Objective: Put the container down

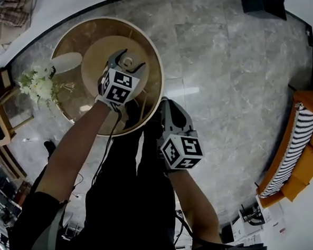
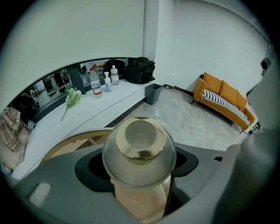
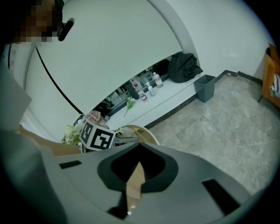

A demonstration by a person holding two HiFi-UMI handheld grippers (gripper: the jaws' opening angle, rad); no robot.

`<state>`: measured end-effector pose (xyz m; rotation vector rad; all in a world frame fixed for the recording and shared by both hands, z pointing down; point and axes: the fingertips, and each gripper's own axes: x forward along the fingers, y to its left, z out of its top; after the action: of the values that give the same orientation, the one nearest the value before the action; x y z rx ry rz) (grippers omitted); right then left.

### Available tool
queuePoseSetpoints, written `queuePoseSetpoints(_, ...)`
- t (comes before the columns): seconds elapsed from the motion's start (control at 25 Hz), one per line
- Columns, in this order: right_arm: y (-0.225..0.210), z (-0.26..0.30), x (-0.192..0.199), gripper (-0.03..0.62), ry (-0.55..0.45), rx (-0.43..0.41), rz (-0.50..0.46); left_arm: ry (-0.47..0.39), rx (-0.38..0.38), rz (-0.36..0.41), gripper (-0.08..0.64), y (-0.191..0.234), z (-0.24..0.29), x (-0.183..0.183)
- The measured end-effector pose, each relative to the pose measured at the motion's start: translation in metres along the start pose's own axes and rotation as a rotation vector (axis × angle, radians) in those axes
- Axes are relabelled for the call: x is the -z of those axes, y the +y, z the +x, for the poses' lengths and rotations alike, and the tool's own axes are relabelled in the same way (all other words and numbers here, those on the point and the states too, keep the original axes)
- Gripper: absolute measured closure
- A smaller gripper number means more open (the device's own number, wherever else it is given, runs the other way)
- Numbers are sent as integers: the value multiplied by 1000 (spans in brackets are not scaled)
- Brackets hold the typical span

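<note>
Left claw [image 1: 127, 58] clamps the container [image 2: 139, 148] over the round table [image 1: 161, 69], inside its rim; right claw [image 3: 134, 177] clenched empty off-edge.

Glossy translucent glass container [image 2: 139, 148]; polished grey marble floor [image 1: 233, 73]

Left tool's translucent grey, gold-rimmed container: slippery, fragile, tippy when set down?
Probably slippery: the translucent grey container looks glossy and rounded in the left tool. Likely fragile if glass, so land softly on the round gold table. Bulbous shape may roll if tilted.
</note>
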<state>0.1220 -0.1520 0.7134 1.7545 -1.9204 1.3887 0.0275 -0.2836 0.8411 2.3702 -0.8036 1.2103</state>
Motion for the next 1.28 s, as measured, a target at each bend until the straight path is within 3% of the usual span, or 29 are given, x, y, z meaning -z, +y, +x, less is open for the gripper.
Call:
queuePoseSetpoints(0.4,-8,10,16,586,23,14,22,32,11,-4,219,0,28,27)
queuePoseSetpoints(1.08,-2,16,30,586,61,-3,7,31,24,-19,219,-1,41,41)
queuePoseSetpoints(1.28,-8,16,36,586,69,11,27,26,21,34,219,-1,43,39)
